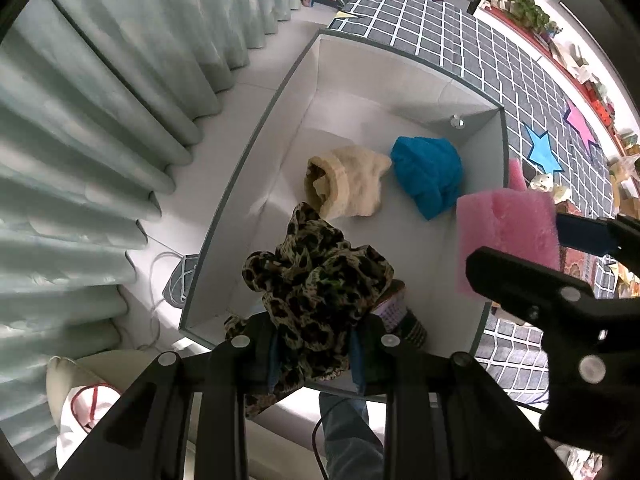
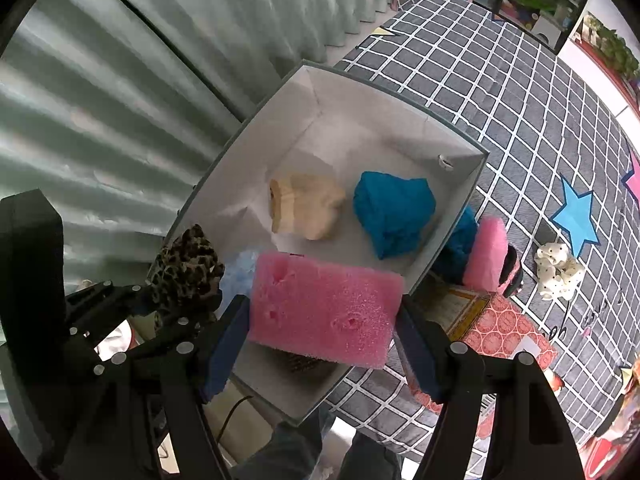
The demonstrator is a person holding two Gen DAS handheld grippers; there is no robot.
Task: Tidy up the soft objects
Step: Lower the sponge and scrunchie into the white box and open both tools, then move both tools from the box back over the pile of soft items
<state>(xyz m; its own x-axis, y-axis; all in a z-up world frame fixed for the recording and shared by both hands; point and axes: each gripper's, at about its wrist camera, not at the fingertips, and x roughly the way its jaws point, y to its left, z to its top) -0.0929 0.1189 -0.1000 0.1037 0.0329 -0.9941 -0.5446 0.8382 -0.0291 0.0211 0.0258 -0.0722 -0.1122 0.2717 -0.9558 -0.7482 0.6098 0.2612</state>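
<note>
Grey grid-checked blanket [image 2: 500, 120] with star shapes covers the surface, pale pleated curtain [image 1: 80, 140] behind on the left side; a white box [image 2: 240, 152] sits at the blanket's edge and serves as the collection bin. Nearest, the left gripper [image 1: 316, 354] is pinched on a leopard-print cloth [image 1: 316, 280], bunched upward between the fingers and held over the box's near end, likely so it drops straight in when let go. Just beside it, the right gripper [image 2: 320, 344] clamps a pink foam block [image 2: 324, 308] by its short ends, level above the near box rim, also staged for release. Farther in, on the box floor, a cream knit piece [image 1: 348, 184] and a blue cloth [image 1: 428, 172] lie side by side, close but whether touching is unclear. Outside the box on the blanket: another pink foam piece [image 2: 484, 256], a blue bundle partly hidden behind the box wall, a white dotted scrunchie [image 2: 560, 270], and a patterned red box [image 2: 500, 328], apparently not yet sorted.
</note>
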